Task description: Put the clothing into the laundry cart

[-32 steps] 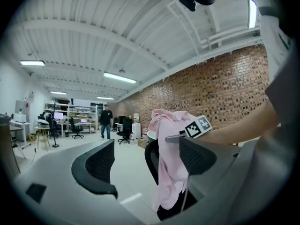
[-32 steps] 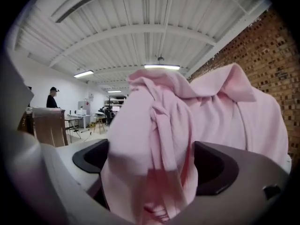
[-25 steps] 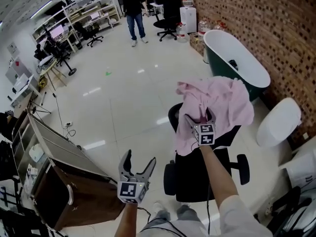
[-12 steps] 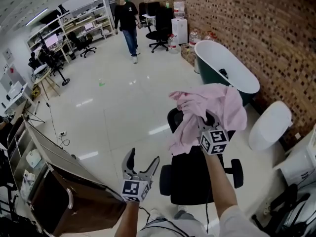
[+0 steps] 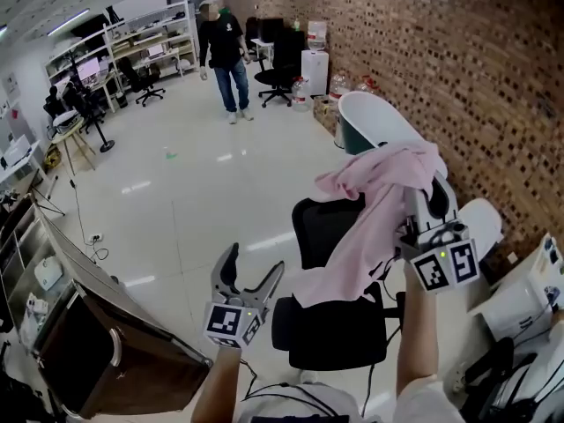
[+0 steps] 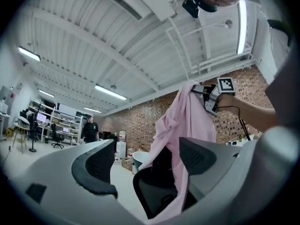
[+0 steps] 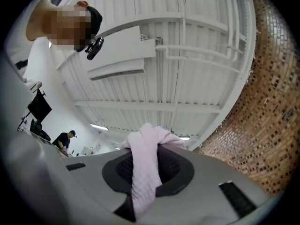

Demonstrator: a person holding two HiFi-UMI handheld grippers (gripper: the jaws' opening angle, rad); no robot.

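The pink garment (image 5: 379, 210) hangs in the air above and in front of the black office chair (image 5: 330, 324), bunched at the top and trailing down to a loose hem beside the chair back; whether that hem touches the chair cannot be made out; the right hand-held gripper (image 5: 421, 223) has its jaws pressed together on a fold of the cloth, which shows in the right gripper view as a pink strip pinched between the pads; the left hand-held gripper (image 5: 254, 263) is held low and near the person's body, jaws spread, with nothing between them; so, as I judge it, the pick-up is made, while the carry and the drop into the laundry cart remain to be done; no cart can be named with certainty, though a dark box-like unit (image 5: 97, 351) at the lower left may be it, cut off by the picture's edge; beyond stand a white bathtub (image 5: 374, 117) by the brick wall and a person (image 5: 222, 55) far across the floor.
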